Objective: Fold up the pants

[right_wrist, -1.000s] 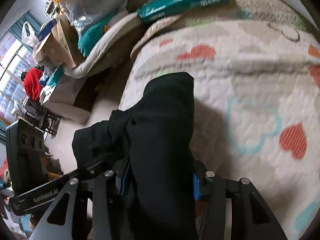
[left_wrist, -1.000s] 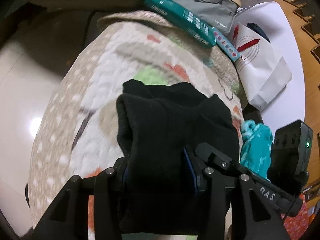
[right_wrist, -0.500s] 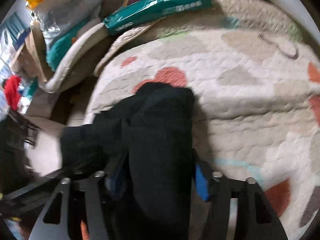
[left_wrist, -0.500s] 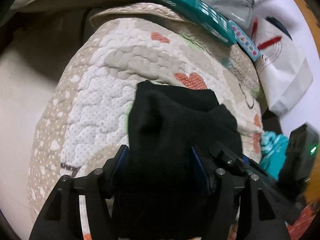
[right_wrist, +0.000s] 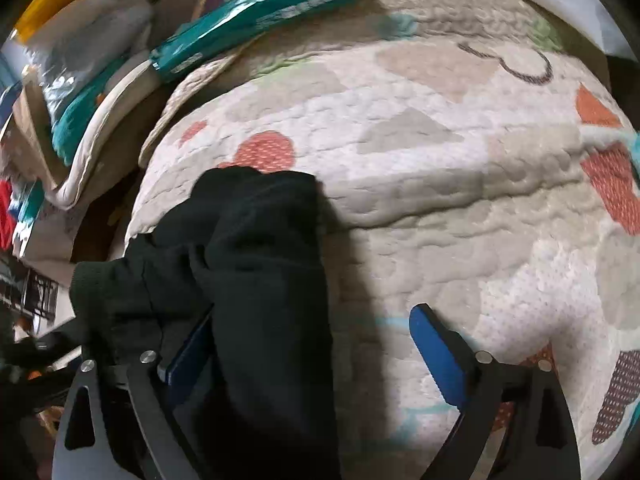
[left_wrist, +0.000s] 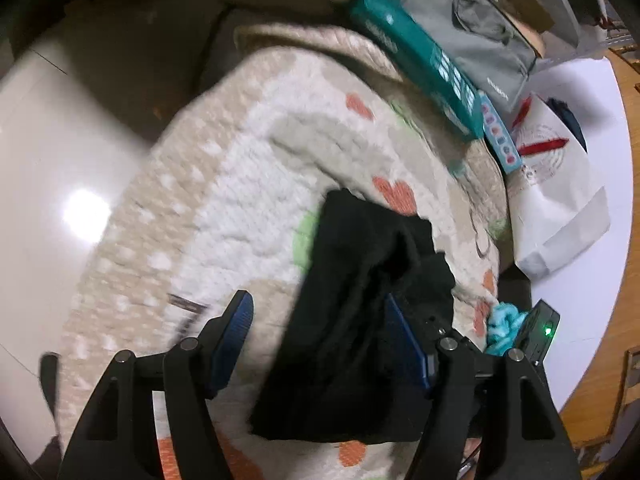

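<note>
While both hand-held grippers, left (left_wrist: pixel 316 332) and right (right_wrist: pixel 316 344), gape apart, pants (right_wrist: pixel 256 280) lie near the quilt (right_wrist: pixel 440 200) edge.

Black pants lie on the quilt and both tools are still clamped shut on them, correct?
Not quite. The pants do lie on the quilt, but both tools are open: left tool in the left wrist view, right tool in the right wrist view.

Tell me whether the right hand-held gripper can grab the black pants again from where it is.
Probably yes: the right hand-held gripper is open with the black pants lying between its fingers on the quilt.
</note>
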Demonstrator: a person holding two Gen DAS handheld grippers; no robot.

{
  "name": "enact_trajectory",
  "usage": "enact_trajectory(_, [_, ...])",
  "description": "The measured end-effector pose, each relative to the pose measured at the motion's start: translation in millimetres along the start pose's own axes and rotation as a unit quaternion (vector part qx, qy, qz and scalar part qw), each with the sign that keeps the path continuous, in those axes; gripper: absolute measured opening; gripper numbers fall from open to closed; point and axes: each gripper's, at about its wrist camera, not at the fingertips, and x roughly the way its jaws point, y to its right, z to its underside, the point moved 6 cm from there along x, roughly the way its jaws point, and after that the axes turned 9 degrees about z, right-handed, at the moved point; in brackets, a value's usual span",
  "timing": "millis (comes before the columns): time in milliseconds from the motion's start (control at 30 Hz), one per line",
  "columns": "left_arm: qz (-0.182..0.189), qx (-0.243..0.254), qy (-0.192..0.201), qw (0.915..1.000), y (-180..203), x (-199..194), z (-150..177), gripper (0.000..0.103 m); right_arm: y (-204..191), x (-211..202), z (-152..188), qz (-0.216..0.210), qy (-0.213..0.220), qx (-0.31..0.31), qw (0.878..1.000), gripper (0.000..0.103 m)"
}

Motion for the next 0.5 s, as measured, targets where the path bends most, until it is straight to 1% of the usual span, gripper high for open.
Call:
enact_trajectory(67, [-0.011,-0.009,0.014,0.9998,-9,-10,-6,0.067,1,1,0,0.007,-0.004,0.006,1.000,0.100])
enact_trajectory(167, [-0.013,-0.050,0.021,0.9984,-31,-24,-11,0.067,-1,-5,-2,0.015,-0.007,0.020,1.000,0.099])
enact_trajectory(233, [-0.006,-0.079,0.025,0.9965,-45,-34,-13,0.067,-5,-27,-7,0.039,0.034,0.020,0.998,0.099])
enact_trajectory(300, [0.000,-0.101,0.033,0.9943,-55,-44,-14,0.067,-17,-54,-14,0.058,0.084,0.006,0.995,0.096])
enact_trajectory(333, [0.001,-0.109,0.038,0.9934,-58,-49,-16,0.067,-27,-65,-18,0.056,0.101,-0.008,0.993,0.094])
enact_trajectory(367, [0.002,-0.111,0.042,0.9929,-59,-53,-17,0.067,-39,-73,-19,0.052,0.111,-0.024,0.992,0.089])
enact_trajectory(400, [0.002,-0.111,0.046,0.9928,-60,-58,-18,0.067,-55,-80,-19,0.045,0.116,-0.046,0.991,0.086])
enact_trajectory(433, [0.001,-0.108,0.048,0.9930,-59,-59,-18,0.067,-67,-82,-19,0.035,0.114,-0.061,0.991,0.086])
enact_trajectory(500, [-0.005,-0.096,0.050,0.9941,-55,-62,-17,0.067,-97,-79,-14,0.006,0.096,-0.094,0.991,0.080])
